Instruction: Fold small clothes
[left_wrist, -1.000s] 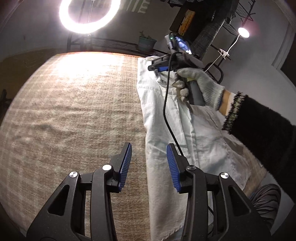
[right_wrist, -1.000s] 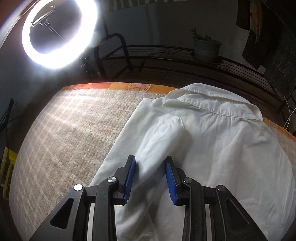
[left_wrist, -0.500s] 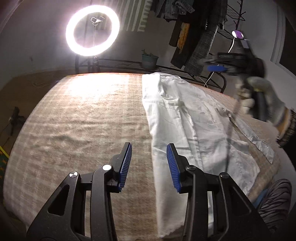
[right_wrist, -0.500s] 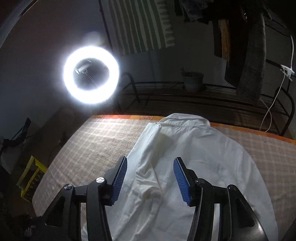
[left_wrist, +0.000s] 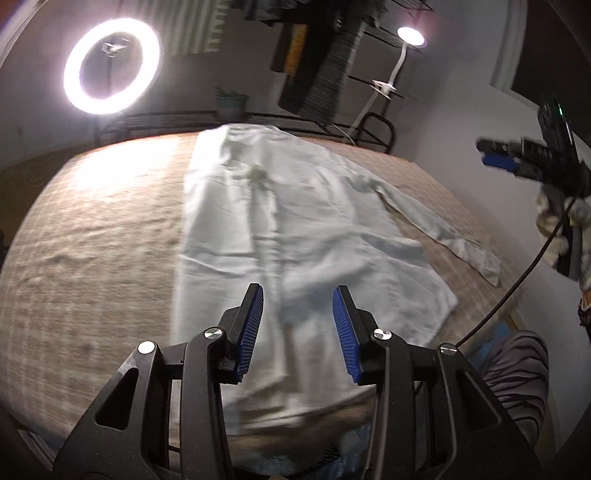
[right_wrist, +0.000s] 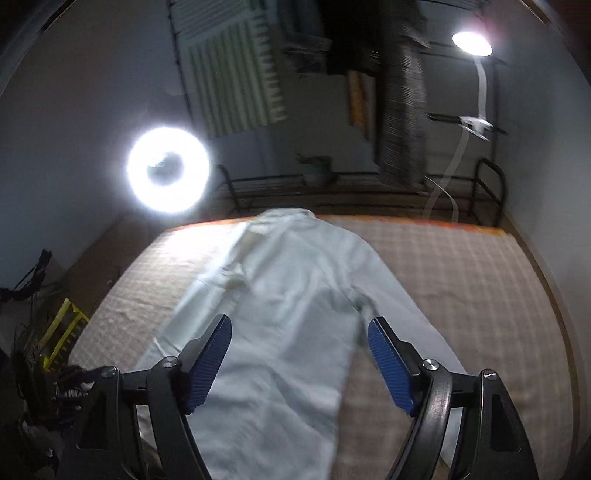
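Bare checked bed (right_wrist: 461, 280) lies open at 3 o'clock of the white shirt (right_wrist: 288, 317), collar at 12, one sleeve splayed toward 4. Left tool (left_wrist: 297, 328) part-open, empty; right tool (right_wrist: 299, 365) opening wide, empty.

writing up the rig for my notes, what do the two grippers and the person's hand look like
Both the left gripper and the right gripper have black skeletal frames with triangular cut-outs, silver screw heads and ribbed blue pads. In the left wrist view, the hand wears a light knit glove, and a black cable trails from the gripper's handle.
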